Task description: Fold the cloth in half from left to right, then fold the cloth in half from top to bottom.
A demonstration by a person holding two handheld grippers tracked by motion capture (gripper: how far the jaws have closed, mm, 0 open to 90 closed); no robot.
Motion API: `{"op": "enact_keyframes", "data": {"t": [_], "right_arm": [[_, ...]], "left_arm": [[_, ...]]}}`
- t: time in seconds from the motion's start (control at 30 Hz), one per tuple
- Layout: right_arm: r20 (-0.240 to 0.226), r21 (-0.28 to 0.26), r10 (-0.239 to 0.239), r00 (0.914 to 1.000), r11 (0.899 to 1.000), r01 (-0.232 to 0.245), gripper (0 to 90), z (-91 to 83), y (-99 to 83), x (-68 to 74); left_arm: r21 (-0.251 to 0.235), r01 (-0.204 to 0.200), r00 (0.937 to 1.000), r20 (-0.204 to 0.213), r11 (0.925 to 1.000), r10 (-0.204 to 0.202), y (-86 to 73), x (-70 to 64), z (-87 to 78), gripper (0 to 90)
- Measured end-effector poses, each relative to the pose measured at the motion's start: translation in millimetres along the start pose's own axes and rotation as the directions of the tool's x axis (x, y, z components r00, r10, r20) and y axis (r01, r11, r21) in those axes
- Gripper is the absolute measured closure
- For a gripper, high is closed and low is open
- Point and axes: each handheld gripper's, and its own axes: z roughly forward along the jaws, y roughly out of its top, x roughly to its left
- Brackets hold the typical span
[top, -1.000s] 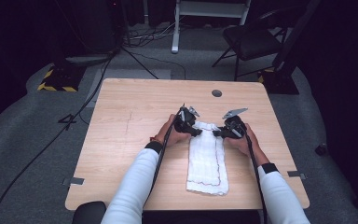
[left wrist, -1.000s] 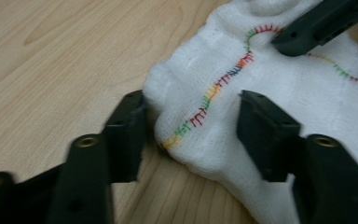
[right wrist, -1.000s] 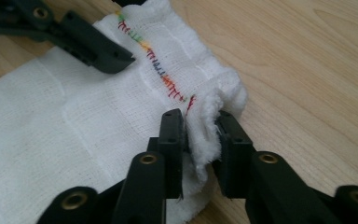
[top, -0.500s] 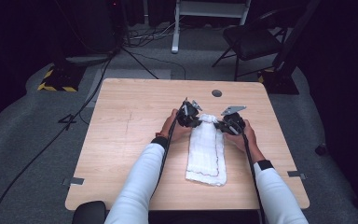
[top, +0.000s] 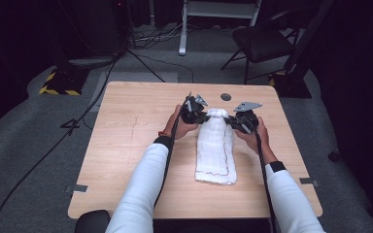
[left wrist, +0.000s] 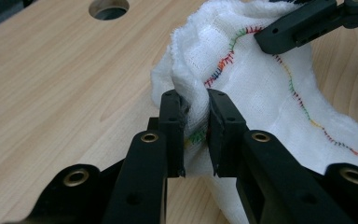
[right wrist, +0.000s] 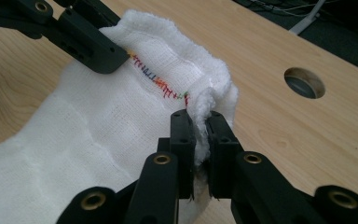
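Gripping the far end of a white cloth [top: 217,145], the left claw [left wrist: 196,135] and right claw [right wrist: 200,149] each pinch a corner shut, apparently lifting that stitched edge to fold it back toward the person. The cloth trails behind the claws along the desk [top: 126,126]. Beyond them lies a round hole [top: 226,96]; bare wood on either side leaves ample room.

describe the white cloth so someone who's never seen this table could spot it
On the wooden table, right of centre, lies a long folded white cloth, its far end pinched by the left gripper and right gripper. Multicoloured edge stitching marks it.
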Motion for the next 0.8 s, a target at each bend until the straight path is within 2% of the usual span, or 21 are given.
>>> {"op": "enact_keyframes", "data": {"t": [0.3,0.6,0.8], "right_arm": [[0.022,-0.035,-0.011,0.9997,0.999,0.012,83.8,-9.3,15.1,-3.6],[0.030,-0.053,-0.012,0.9995,0.999,0.014,83.8,-15.5,17.7,-4.1],[0.012,-0.074,-0.020,0.9997,0.997,0.021,83.8,-26.2,17.0,-0.8]], "left_arm": [[-0.018,-0.031,0.9986,-0.043,0.9994,0.030,15.5,1.0,-10.9,77.7],[-0.021,-0.053,0.9977,-0.044,0.9984,0.052,19.5,-2.9,-15.3,77.3],[-0.043,-0.078,0.9968,-0.018,0.9960,0.078,16.7,-10.2,-26.2,77.0]]}}
